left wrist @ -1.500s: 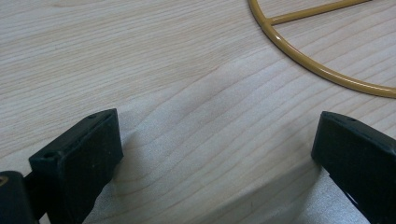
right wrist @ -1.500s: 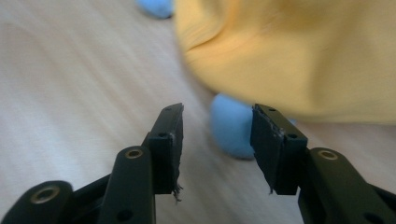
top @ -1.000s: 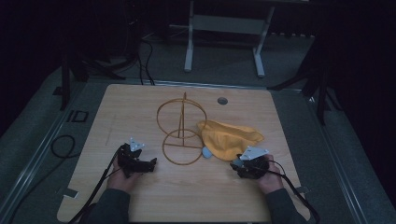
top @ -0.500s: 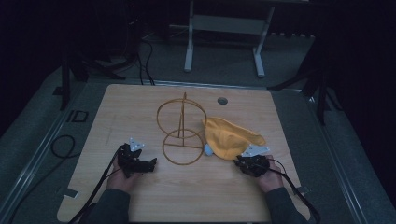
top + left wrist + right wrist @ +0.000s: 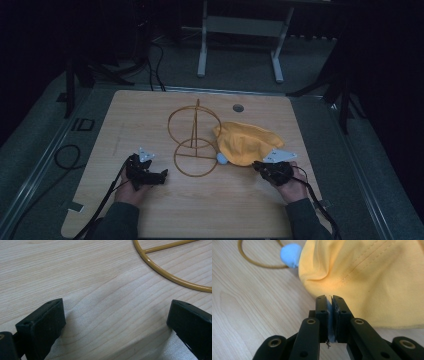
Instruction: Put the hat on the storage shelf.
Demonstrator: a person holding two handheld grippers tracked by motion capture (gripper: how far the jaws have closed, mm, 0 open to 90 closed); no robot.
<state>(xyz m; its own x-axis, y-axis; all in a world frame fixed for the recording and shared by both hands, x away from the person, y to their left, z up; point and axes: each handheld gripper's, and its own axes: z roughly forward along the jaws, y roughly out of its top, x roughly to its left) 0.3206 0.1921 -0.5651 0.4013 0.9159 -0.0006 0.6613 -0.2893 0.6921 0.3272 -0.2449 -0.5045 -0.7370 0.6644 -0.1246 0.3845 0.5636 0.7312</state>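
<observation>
Your right gripper [image 5: 329, 300] has just been closing, and its jaws now pinch the near edge of the yellow cloth cap [image 5: 372, 277], with a sliver of pale blue fabric squeezed between the pads. In the high view that gripper [image 5: 260, 167] sits at the cap's [image 5: 247, 142] five o'clock, and the cap lies on the wooden table [image 5: 225, 205] at about three o'clock from the gold wire stand [image 5: 194, 137]. A small pale blue pompom [image 5: 221, 158] lies at the cap's seven o'clock, touching the stand's base ring. Your left gripper [image 5: 161, 174] rests low on the table at the stand's eight o'clock, jaws spread wide over bare wood.
</observation>
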